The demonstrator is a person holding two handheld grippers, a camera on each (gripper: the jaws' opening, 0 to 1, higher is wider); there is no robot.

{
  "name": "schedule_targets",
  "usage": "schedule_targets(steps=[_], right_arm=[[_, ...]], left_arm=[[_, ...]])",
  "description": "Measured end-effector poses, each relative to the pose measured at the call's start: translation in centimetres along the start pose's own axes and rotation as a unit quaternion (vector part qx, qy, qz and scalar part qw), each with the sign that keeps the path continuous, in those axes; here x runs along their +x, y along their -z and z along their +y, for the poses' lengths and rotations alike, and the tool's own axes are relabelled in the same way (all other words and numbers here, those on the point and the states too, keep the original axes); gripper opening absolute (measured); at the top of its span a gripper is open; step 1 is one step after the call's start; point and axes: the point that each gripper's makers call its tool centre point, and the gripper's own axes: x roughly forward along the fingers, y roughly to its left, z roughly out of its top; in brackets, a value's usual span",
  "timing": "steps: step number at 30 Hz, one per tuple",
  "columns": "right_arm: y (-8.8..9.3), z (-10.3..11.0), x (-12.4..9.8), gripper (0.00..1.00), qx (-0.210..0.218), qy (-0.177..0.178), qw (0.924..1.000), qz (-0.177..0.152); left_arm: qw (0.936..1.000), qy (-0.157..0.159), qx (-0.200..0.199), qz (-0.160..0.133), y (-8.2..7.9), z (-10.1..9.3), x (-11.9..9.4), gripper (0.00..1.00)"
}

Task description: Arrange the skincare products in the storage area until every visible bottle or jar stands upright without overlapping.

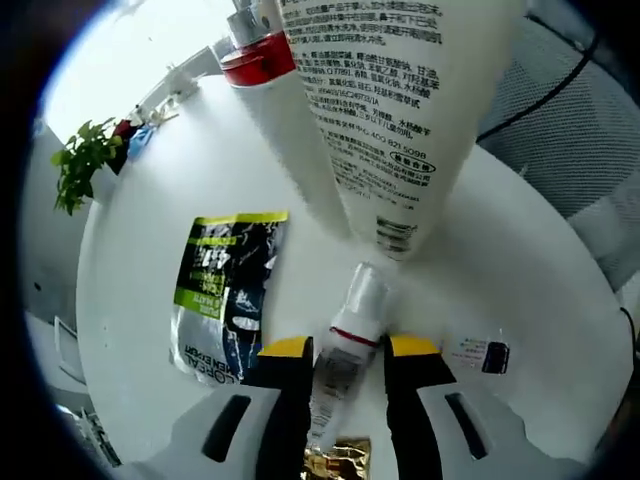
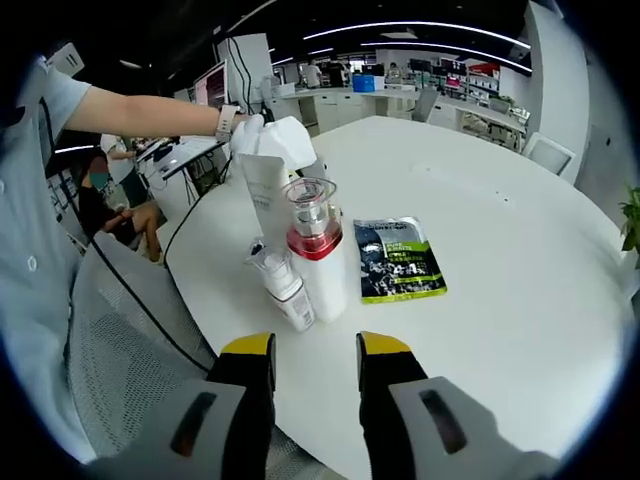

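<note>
My left gripper (image 1: 347,348) is shut on a small clear bottle (image 1: 342,365) with a white cap, which points toward the foot of a tall white tube (image 1: 385,120) printed with text. A pump bottle with a red collar (image 1: 258,58) stands just left of the tube. In the right gripper view the white tube (image 2: 263,175), the red-collared pump bottle (image 2: 315,245) and a small white bottle (image 2: 287,290) stand close together. My right gripper (image 2: 312,350) is open and empty, a short way in front of them.
A green and black sachet (image 1: 225,290) (image 2: 400,260) lies flat on the round white table (image 2: 500,330). A small sample packet (image 1: 482,355) lies at the right. A person's arm (image 2: 150,108) reaches to the tube's top. A mesh chair (image 2: 120,320) stands at the table's edge.
</note>
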Motion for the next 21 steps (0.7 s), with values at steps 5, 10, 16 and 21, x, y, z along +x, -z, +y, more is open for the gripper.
schedule_targets(steps=[5, 10, 16, 21], right_arm=[[-0.4, -0.3, 0.1, 0.32, 0.0, 0.0, 1.0, 0.0], [-0.8, 0.1, 0.4, 0.33, -0.004, -0.012, 0.9999, 0.0], [-1.5, 1.2, 0.5, 0.3, -0.009, -0.027, 0.9996, -0.01], [-2.1, 2.1, 0.3, 0.27, -0.009, -0.033, 0.9991, -0.022]], left_arm=[[0.9996, -0.017, -0.022, -0.008, 0.3, -0.1, -0.3, 0.18], [0.9983, -0.027, -0.052, 0.007, 1.0, -0.9, -0.8, 0.17], [0.9931, -0.049, -0.104, 0.027, 1.9, -2.3, -1.8, 0.16], [0.9829, -0.095, -0.157, 0.009, 1.5, -3.1, -3.7, 0.16]])
